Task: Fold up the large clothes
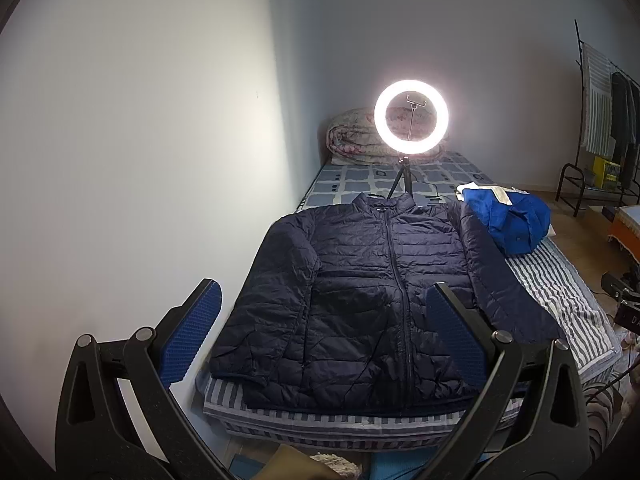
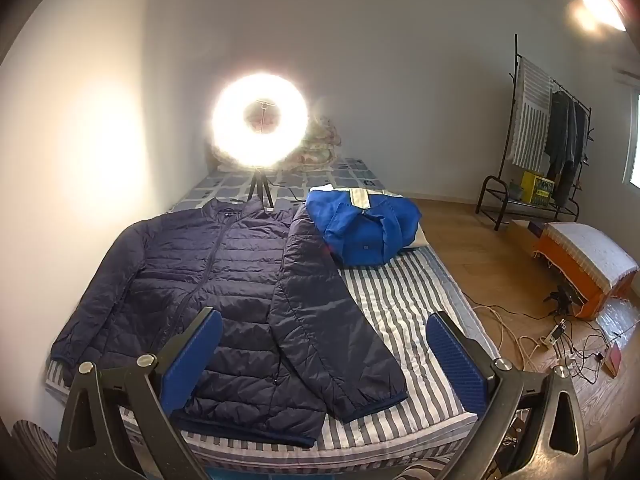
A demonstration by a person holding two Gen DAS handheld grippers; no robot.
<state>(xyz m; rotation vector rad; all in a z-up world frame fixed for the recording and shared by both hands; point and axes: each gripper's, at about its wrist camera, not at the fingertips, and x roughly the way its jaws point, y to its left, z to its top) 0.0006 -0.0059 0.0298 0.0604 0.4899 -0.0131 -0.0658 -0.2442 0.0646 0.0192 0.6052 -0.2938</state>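
A dark navy quilted puffer jacket (image 1: 360, 292) lies flat, front up and zipped, on the striped bed (image 1: 560, 292), collar at the far end. It also shows in the right wrist view (image 2: 208, 288), its right sleeve (image 2: 328, 320) spread out toward the bed's near edge. My left gripper (image 1: 324, 300) is open and empty, held above the jacket's hem. My right gripper (image 2: 324, 336) is open and empty, above the right sleeve and the striped bed (image 2: 404, 312).
A bright blue garment (image 2: 360, 228) lies bundled beyond the jacket's right sleeve. A lit ring light on a tripod (image 2: 260, 120) stands on the bed behind the collar, before a rolled quilt (image 1: 352, 136). Wall runs along the left. Clothes rack (image 2: 540, 140), orange stool (image 2: 588, 264), floor cables (image 2: 560, 340) on the right.
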